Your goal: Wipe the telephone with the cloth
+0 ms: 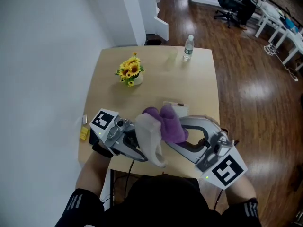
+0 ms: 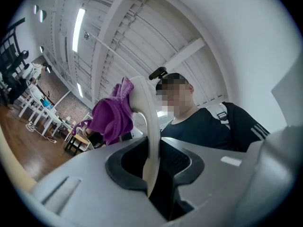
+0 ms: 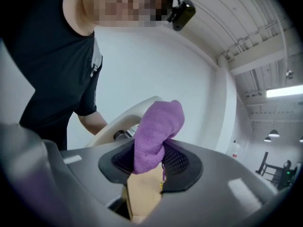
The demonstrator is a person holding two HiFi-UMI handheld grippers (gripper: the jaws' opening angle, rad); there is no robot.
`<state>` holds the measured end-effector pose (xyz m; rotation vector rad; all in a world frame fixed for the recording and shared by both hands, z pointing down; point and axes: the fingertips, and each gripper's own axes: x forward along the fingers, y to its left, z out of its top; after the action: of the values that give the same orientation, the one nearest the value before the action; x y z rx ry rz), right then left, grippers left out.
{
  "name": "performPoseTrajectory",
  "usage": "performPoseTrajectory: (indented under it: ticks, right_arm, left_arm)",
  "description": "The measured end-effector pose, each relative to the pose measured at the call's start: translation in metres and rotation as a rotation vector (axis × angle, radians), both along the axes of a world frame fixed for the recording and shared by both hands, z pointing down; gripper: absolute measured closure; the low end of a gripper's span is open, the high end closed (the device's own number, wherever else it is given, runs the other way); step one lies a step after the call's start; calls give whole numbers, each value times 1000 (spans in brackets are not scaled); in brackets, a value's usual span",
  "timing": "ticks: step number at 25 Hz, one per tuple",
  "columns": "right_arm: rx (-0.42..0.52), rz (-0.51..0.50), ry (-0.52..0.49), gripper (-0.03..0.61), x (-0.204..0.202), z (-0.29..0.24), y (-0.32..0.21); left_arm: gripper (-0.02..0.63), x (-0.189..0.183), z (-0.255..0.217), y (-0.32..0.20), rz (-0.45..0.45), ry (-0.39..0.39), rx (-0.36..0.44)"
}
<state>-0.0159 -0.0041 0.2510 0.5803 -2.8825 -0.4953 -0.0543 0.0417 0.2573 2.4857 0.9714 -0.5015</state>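
In the lower middle of the head view I have both tools raised over the near edge of the pale wooden table (image 1: pixel 189 84); my left gripper (image 1: pixel 140 144) comes in from the lower left and my right gripper (image 1: pixel 183 132) from the lower right, and they meet at the centre.

The left gripper (image 2: pixel 154 174) has its jaws pressed together on the lower end of the cream plastic telephone handset (image 2: pixel 147 122); the handset rises between them, curving up and left in that view; in the head view it (image 1: pixel 149 136) shows as a pale curved bar just left of centre.

The right gripper (image 3: pixel 149 167) pinches the purple fluffy cloth (image 3: pixel 156 131); the cloth bunches up out of the jaws, and the handset (image 3: pixel 120 119) sits just behind it; in the head view the cloth (image 1: pixel 170 124) lies against the handset's right side, touching it; the left gripper view shows the cloth (image 2: pixel 111 115) at the handset's upper left.

Beyond the cloth a white flat object (image 1: pixel 177 107) lies on the table, half hidden; I cannot tell what it is; further up stand a small vase of yellow sunflowers (image 1: pixel 130 71) and a clear plastic water bottle (image 1: pixel 188 47).
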Motion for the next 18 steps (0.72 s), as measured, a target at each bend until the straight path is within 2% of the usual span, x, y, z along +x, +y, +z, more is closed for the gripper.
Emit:
performPoseTrajectory:
  ticks: [5,8,11,14,18]
  right_arm:
    - [33,-50,119,439,0,24,20]
    - [-8,12,67,439,12,18,4]
    - [-88,92,-60,439,23,-4,-22]
    - [-66,45,-127,439,9,-31,-23]
    - [-14,-24,-75,439,-9,-29,-4]
  left_arm:
    - [534,-6,-3,-2,-6,27,-34]
    - [534,-6,-4,2,7,30,-25]
    - [534,-3,-4,7,25,24,-20]
    - [534,0,-2,9,32,23,-23]
    - [534,-4,-6,8,23,52,-20]
